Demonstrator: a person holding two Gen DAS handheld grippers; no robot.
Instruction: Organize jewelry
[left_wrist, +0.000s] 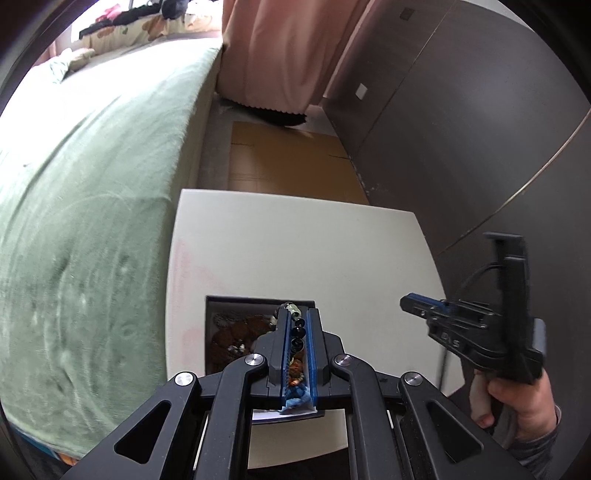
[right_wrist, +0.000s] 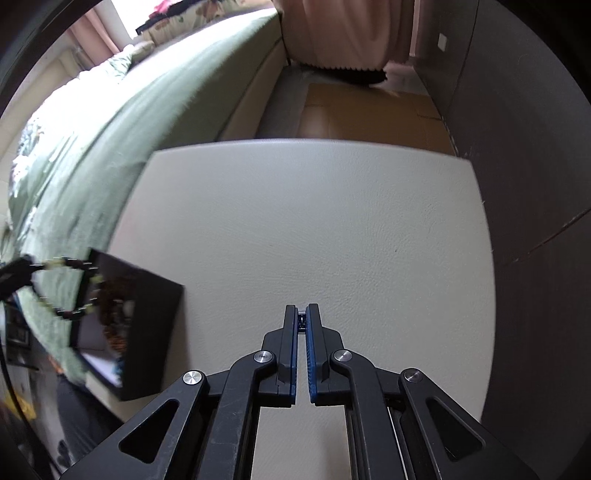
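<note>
My left gripper (left_wrist: 298, 314) is shut on a beaded bracelet (left_wrist: 297, 330) of dark and pale green beads, held over the open black jewelry box (left_wrist: 221, 306). The box holds brown and mixed jewelry (left_wrist: 236, 332). In the right wrist view the bracelet (right_wrist: 74, 288) hangs as a loop at the far left, over the box (right_wrist: 147, 332). My right gripper (right_wrist: 302, 310) is shut on a small silver piece (right_wrist: 302, 319), low over the white table (right_wrist: 332, 221). It also shows in the left wrist view (left_wrist: 410, 305), right of the box.
A bed with a green blanket (left_wrist: 92, 184) runs along the table's left side. A dark wardrobe (left_wrist: 480, 129) stands on the right. Pink curtains (left_wrist: 280, 51) and a cardboard sheet (left_wrist: 288, 162) lie beyond the table's far edge.
</note>
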